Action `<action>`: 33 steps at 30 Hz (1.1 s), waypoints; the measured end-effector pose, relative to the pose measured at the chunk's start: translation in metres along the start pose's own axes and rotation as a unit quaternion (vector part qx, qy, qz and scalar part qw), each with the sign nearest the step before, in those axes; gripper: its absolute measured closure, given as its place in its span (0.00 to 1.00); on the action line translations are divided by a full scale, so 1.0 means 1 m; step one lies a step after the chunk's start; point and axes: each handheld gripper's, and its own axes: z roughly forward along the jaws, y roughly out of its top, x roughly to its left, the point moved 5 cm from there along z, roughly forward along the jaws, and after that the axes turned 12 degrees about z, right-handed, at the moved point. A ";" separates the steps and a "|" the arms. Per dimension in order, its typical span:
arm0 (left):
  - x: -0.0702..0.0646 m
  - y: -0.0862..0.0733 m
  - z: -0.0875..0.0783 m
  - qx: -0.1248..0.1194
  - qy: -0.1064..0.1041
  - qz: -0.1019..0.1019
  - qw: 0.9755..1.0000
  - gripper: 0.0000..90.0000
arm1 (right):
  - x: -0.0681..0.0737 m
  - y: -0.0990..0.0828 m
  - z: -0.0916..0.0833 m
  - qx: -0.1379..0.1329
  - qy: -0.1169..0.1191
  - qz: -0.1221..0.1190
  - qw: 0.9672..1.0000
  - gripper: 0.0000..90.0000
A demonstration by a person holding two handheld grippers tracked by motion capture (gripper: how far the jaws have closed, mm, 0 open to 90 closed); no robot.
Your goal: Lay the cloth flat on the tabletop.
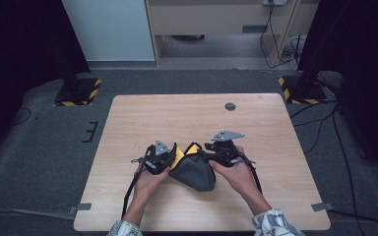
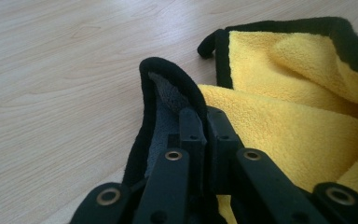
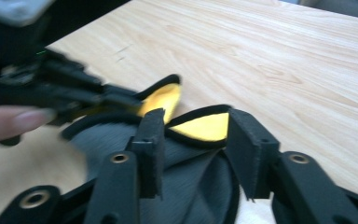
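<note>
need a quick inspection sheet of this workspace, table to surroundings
surface: light wooden table, with a round dark grommet near the far edge.
job's things: one cloth, grey outside and yellow inside with black trim, bunched near the front middle of the table.
clutter: nothing seen.
grippers: left gripper shut on the cloth's black-trimmed edge; right gripper has its fingers apart, the cloth's edge between them and not pinched.
cables: a black cable trails from the left gripper toward the front edge; more cables lie on the floor at right.
surroundings: grey carpet, two stand bases with yellow-black stripes, wooden furniture behind.
</note>
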 end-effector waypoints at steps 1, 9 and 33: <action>0.000 0.000 0.000 0.001 0.001 0.002 1.000 0.96 | -0.004 0.003 0.004 0.002 -0.003 0.003 1.000 0.68; 0.000 0.001 -0.001 0.001 0.001 0.004 1.000 0.96 | -0.020 0.008 0.041 0.031 -0.037 0.019 0.999 0.72; -0.002 0.004 0.000 -0.009 -0.003 0.000 1.000 0.96 | -0.025 -0.003 0.073 0.075 -0.044 0.051 0.995 0.49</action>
